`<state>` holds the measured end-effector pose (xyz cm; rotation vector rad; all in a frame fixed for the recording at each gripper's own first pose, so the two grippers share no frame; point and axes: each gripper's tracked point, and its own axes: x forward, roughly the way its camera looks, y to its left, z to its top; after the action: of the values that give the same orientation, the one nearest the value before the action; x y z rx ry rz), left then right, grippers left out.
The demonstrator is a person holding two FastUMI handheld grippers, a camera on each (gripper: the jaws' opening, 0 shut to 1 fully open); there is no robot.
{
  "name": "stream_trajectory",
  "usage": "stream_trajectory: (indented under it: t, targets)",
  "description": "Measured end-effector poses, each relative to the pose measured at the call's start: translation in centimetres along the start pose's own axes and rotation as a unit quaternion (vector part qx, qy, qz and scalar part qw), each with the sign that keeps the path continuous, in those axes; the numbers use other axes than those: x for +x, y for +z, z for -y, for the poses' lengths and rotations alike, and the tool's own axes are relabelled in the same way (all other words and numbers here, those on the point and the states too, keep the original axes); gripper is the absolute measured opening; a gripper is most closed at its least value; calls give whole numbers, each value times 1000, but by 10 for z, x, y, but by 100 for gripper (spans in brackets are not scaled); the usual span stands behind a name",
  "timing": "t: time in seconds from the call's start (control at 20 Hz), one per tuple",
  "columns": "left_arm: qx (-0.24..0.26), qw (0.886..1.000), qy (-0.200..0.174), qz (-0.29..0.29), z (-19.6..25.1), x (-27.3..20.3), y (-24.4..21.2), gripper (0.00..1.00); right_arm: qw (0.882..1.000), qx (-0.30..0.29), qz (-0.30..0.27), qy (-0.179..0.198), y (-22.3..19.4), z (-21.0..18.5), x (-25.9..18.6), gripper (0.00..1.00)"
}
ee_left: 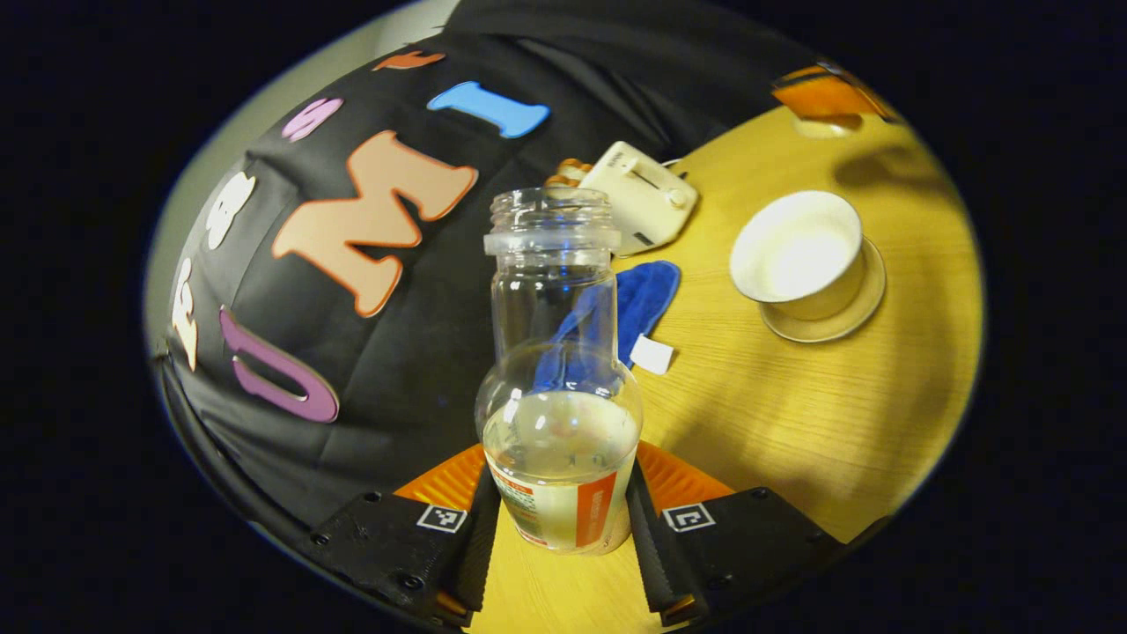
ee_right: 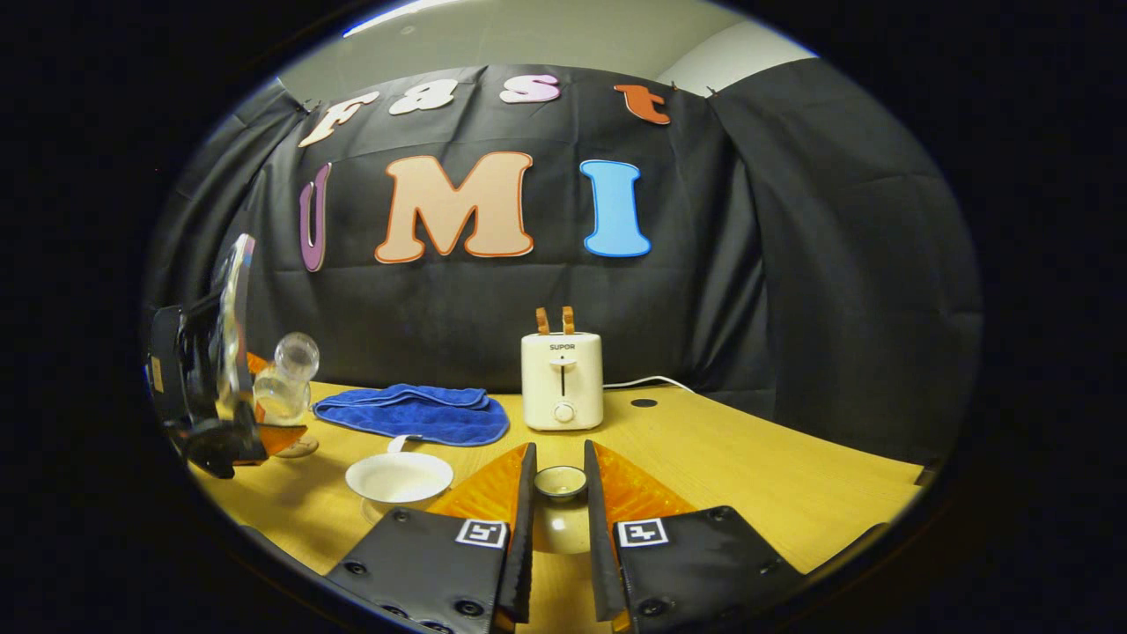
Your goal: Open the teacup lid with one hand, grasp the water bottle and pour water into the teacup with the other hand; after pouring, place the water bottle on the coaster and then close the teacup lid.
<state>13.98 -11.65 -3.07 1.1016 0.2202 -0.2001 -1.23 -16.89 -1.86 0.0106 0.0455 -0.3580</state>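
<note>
1. My left gripper [ee_left: 556,528] is clamped on the water bottle [ee_left: 558,414]; both fingers press its labelled lower body, 1 on each side.
2. The bottle is uncapped, its open mouth pointing away from me, and clear water sits in its lower part.
3. Past the bottle, in the left gripper view, a blue cloth [ee_left: 638,304] lies on the wooden table [ee_left: 792,423], with a cream toaster [ee_left: 641,195] beyond it.
4. To the right of the cloth the teacup [ee_left: 799,251] stands uncovered on its saucer [ee_left: 836,321], well apart from the bottle.
5. My right gripper [ee_right: 556,493] holds the teacup lid [ee_right: 560,481] by its knob, both fingers closed on it, the lid's round body showing pale between them lower down.
6. In the right gripper view the open teacup [ee_right: 399,476] sits to the left just beyond my fingers.
7. Farther left, the other gripper [ee_right: 207,387] holds the bottle [ee_right: 286,379] tilted above the table.
8. Behind that lie the blue cloth [ee_right: 414,412] and the toaster [ee_right: 562,380], which has 2 slices poking from its top, against the black wall.
</note>
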Motion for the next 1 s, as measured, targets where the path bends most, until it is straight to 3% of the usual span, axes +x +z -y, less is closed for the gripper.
stream_trajectory:
  t: [0.25, 0.6, 0.8, 1.0]
  targets:
    - [94, 995, -2, -20, 5, 12, 1, 65, 1000, -1, 0, -11, 1, 11, 1, 30]
    - [223, 974, 7, -34, -6, 18, 1, 66, 1000, -1, 0, -13, 1, 12, 1, 30]
    - [280, 959, 22, -26, -16, 19, 7, 66, 1000, -1, 0, -15, 1, 13, 1, 30]
    - [305, 952, 28, -20, -21, 21, 11, 66, 1000, -1, 0, -16, 1, 13, 1, 31]
